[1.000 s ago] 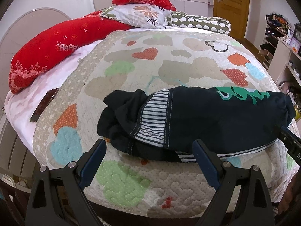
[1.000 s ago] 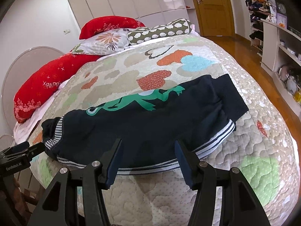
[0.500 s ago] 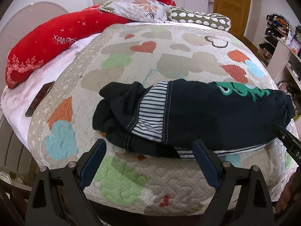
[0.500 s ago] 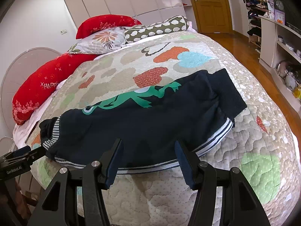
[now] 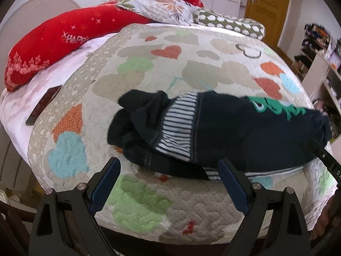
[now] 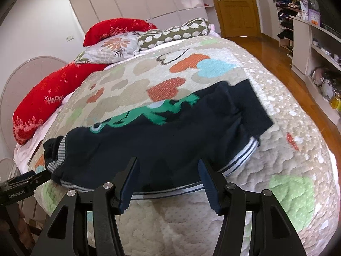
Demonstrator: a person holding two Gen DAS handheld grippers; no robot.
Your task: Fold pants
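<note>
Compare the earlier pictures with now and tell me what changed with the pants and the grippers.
Almost nothing. The left gripper tipped slightly, so the bed sits a little higher in its view. Nothing was taken hold of or let go. The pants lie the same on the quilt, bunched at the waistband end; both the left and the right gripper stay open just short of the near edge.

- The left tool (image 5: pixel 168 176) hangs over the near edge of the bed (image 5: pixel 138 209), its blue-padded fingers (image 5: pixel 106 181) spread wide with nothing between them.
- Dark pants (image 5: pixel 245 132) lie across the heart-patterned quilt (image 5: pixel 132 81), with a green print (image 5: pixel 275 108) toward the right end and a striped lining (image 5: pixel 179 128) exposed where the left end is bunched up (the fabric there is rumpled).
- A red pillow (image 5: pixel 55 47), a floral pillow (image 5: pixel 162 8) and a spotted bolster (image 5: pixel 230 22) sit at the far end.
- The right tool (image 5: pixel 326 157) pokes in at the right edge, at the pants' end.
- A dark flat object (image 5: pixel 42 106) lies on the pink sheet at left.
</note>
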